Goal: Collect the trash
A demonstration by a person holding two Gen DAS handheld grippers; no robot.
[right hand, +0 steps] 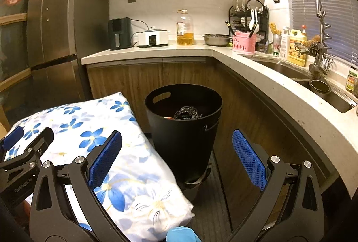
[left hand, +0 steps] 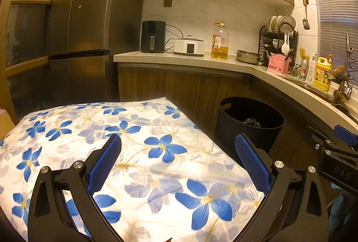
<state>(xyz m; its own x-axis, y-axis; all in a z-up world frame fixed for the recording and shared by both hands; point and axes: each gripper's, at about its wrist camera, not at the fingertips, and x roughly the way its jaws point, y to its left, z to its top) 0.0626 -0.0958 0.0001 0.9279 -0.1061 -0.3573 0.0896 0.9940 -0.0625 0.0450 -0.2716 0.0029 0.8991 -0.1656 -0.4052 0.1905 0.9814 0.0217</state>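
A black round bin (right hand: 183, 130) stands on the floor beside the table, with a crumpled dark bag (right hand: 186, 113) and a bit of red trash inside. In the left wrist view the same bin (left hand: 248, 123) shows past the table's right edge. My left gripper (left hand: 177, 141) hovers open over the blue-flowered tablecloth (left hand: 111, 141), nothing between its blue pads. My right gripper (right hand: 176, 136) is open too, in front of the bin and a little short of it, empty. The left gripper (right hand: 26, 148) shows at the left edge of the right wrist view.
The cloth-covered table (right hand: 94, 130) fills the left. An L-shaped counter (right hand: 257, 72) wraps behind and to the right, carrying an air fryer (right hand: 118, 34), a cooker, an oil bottle (right hand: 184, 28), a dish rack and a sink (right hand: 313, 78). A tall fridge (right hand: 56, 25) stands at left. A blue glove (right hand: 182, 234) shows below.
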